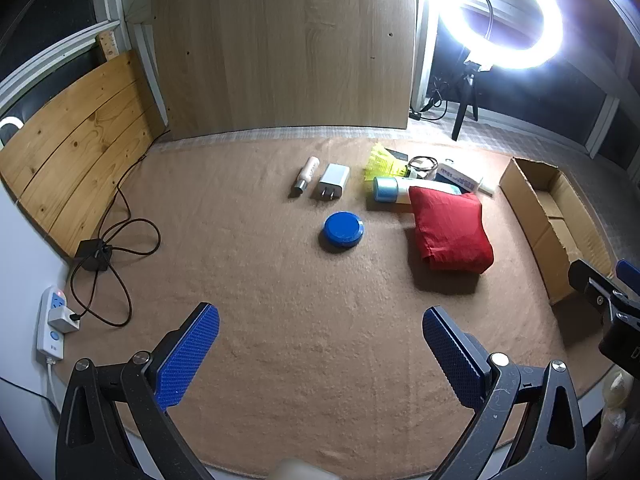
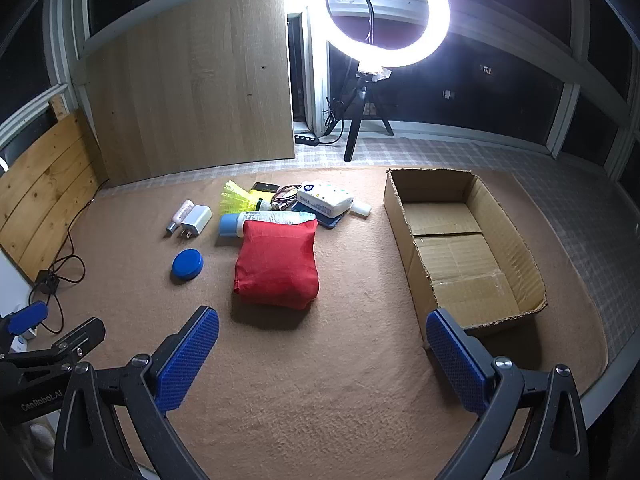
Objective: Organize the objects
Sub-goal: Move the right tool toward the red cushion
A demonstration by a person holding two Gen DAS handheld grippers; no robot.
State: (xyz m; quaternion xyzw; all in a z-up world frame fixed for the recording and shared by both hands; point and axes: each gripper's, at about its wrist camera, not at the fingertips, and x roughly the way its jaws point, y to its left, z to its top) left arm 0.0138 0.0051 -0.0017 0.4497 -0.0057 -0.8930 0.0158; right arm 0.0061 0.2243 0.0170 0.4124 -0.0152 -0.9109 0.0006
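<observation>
Floor: tan felt carpet (image 2: 304,380) over pale checked flooring (image 2: 460,152) along its far edge.
Back: light wood-grain board (image 2: 192,92) leaning upright.
Left edge: pine plank panel (image 1: 76,152).
Windows: dark panes (image 2: 520,80), probably night.
Light: glaring white ring lamp (image 2: 386,12) on black tripod (image 2: 362,120).

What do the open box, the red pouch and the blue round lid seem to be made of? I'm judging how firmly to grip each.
Box: brown corrugated cardboard, matte; torn wavy rim and creased flaps show it.
Red pouch: woven fabric, matte, with soft folds and a puffed shape.
Blue round lid: probably hard plastic, smooth with a slight sheen.
</observation>
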